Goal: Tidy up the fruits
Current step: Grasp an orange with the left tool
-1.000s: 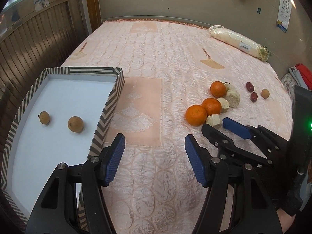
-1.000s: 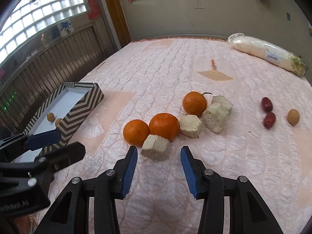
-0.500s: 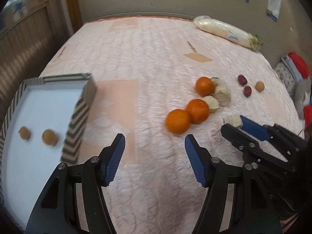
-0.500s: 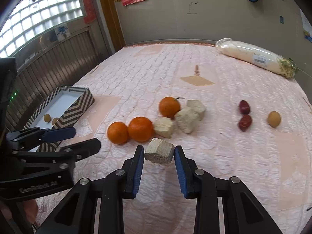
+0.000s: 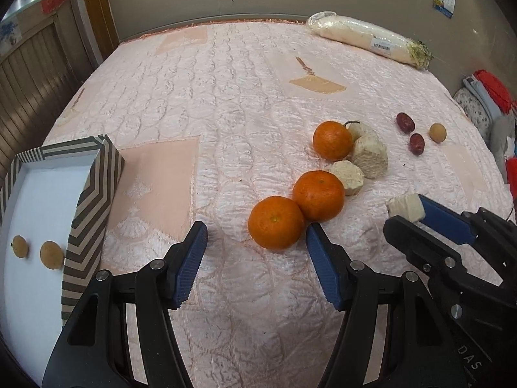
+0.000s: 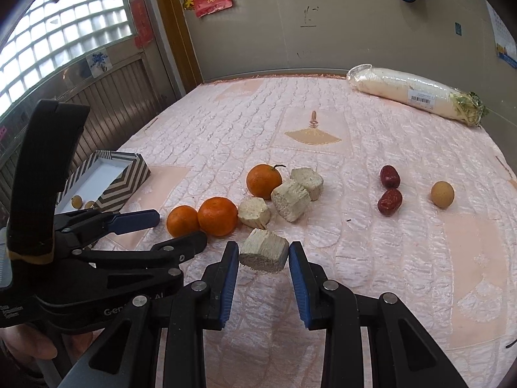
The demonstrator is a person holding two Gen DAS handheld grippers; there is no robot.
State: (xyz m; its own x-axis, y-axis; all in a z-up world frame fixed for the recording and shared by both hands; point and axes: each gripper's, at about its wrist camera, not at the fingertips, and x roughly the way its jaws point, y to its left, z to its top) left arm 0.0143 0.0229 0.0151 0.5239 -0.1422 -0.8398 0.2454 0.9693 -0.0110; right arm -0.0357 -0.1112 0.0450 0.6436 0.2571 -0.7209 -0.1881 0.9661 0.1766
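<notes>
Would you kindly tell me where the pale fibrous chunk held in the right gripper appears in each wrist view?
Left wrist view: the chunk is at the right edge, pinched at the tip of the right gripper, right of the oranges.
Right wrist view: the chunk is low centre, between the gripper's blue pads.
Shared landmark: the nearest orange, left of the chunk in both.
</notes>
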